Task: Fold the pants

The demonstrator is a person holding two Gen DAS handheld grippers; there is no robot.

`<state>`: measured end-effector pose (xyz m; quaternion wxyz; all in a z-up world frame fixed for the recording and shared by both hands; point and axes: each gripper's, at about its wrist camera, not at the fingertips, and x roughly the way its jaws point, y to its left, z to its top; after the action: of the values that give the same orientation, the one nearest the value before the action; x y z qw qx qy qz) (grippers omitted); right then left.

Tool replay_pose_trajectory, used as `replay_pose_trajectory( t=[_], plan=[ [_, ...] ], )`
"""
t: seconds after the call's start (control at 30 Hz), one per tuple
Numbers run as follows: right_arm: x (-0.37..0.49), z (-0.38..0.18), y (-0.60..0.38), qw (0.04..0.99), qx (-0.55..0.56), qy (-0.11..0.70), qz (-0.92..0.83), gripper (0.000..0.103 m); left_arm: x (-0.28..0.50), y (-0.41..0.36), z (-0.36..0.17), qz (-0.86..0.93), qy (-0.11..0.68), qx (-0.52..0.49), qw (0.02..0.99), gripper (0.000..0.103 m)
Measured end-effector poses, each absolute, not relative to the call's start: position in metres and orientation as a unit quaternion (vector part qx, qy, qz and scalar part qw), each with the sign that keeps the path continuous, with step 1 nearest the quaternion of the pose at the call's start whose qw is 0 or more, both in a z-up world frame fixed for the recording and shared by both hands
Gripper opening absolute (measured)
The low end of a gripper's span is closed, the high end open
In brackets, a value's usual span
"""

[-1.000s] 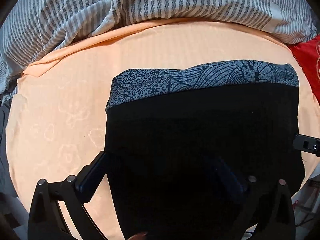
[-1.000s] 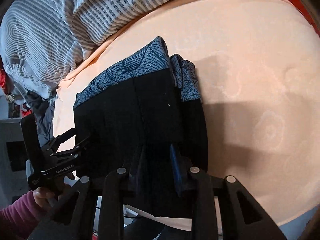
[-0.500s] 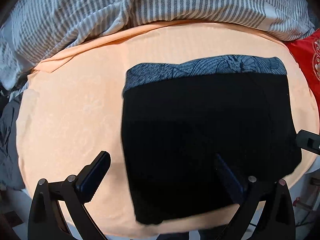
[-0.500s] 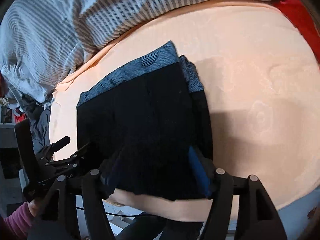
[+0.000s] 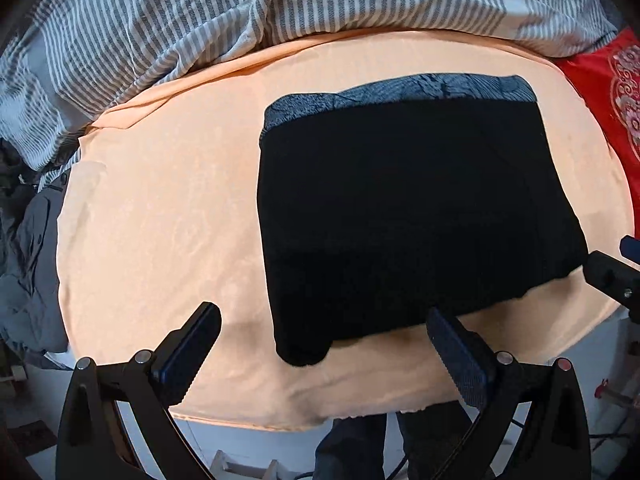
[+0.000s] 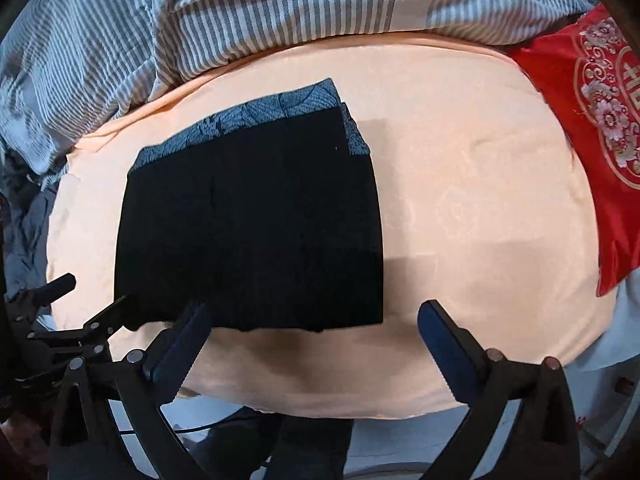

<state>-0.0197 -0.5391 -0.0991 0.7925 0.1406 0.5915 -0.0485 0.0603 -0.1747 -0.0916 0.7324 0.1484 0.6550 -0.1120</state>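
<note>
Bed [image 5: 160, 208]: peach sheet, striped duvet [image 5: 200, 20] behind.
Pants [image 5: 400, 208]: black, folded into a flat block on the bed, patterned waistband at the far edge. Probably soft, light, limp; grip at corners through all layers.
Left tongs [image 5: 320, 348]: wide, empty.
Right tongs [image 6: 316, 340]: just opened wide, empty.

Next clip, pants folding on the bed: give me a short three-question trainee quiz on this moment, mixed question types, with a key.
1. True or false: the right tongs are clamped on the pants.
2. What lies at the far edge of the folded pants? A) a patterned grey band B) a zip C) a belt
3. Fill in: the pants lie on a ____-coloured sheet.

Key: 1 false, both the right tongs and the left tongs stand open and empty; 2 A, the band; 3 peach.
</note>
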Motion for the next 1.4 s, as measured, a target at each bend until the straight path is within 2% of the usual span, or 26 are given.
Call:
replay_pose_trajectory(
  t=[1.4],
  plan=[
    [-0.036, -0.091, -0.495, 0.798, 0.127, 0.585, -0.065, 0.103, 0.042, -0.156, -0.078, -0.118, 0.645, 0.136, 0.742, 0.103]
  ],
)
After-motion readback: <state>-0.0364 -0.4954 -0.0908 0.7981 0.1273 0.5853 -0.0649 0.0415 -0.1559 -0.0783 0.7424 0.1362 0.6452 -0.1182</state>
